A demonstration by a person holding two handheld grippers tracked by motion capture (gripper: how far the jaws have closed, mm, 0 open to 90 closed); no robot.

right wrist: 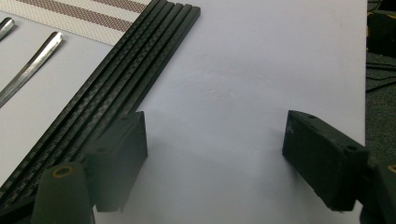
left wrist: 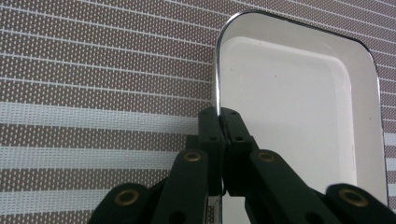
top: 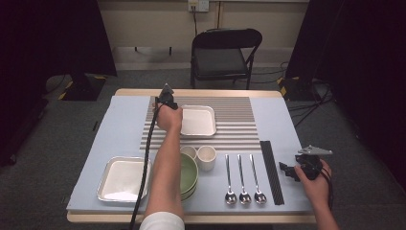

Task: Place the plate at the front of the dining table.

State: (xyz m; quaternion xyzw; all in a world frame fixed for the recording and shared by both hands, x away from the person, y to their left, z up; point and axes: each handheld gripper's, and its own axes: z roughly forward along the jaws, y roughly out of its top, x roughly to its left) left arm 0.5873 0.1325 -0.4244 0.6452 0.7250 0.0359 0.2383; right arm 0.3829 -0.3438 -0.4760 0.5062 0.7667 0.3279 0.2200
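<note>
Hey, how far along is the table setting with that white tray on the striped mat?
One white tray already sits on the striped mat. In hand: the left tool is shut on its rim. The right tool is open over bare table. A second tray, bowls, cups, spoons and chopsticks lie off the mat.

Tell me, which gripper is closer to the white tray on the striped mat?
Left. The left gripper is clamped on the rim of the white tray; the right gripper hangs open far off, beside the black chopsticks.

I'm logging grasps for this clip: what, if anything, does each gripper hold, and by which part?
The left gripper pinches the white tray by its rim; the right gripper holds nothing.
</note>
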